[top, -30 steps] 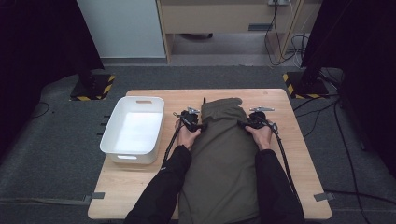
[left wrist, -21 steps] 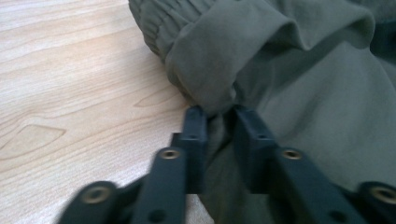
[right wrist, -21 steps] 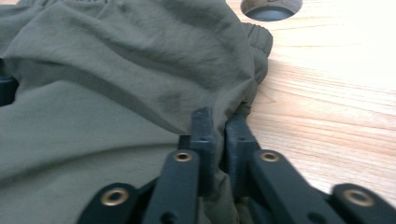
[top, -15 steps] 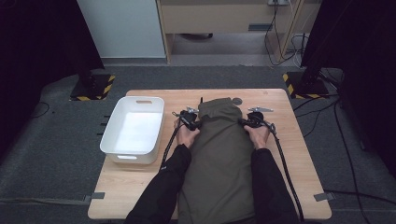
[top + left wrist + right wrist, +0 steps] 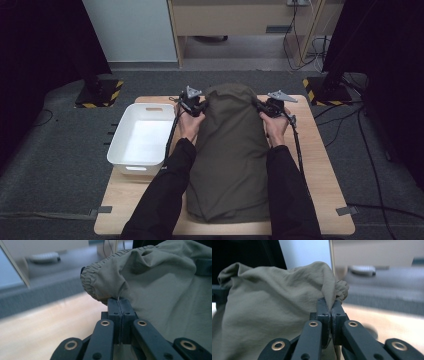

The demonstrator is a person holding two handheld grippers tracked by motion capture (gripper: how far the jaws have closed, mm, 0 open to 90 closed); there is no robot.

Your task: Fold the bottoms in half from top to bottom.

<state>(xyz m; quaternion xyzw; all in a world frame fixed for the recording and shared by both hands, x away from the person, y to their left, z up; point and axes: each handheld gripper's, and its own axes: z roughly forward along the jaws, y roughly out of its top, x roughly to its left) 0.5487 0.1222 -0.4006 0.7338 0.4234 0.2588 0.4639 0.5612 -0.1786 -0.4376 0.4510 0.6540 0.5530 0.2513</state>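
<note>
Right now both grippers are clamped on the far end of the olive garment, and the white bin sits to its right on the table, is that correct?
Not quite: in the high view the white bin sits to the left of the olive garment. The left gripper and right gripper are indeed clamped on its far end.

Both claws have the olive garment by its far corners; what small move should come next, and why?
Probably draw the far edge toward the person to fold it over. The left claw and right claw are each shut on the elastic hem of the olive garment, one per corner, with that end raised off the wooden table while the rest lies flat.
</note>
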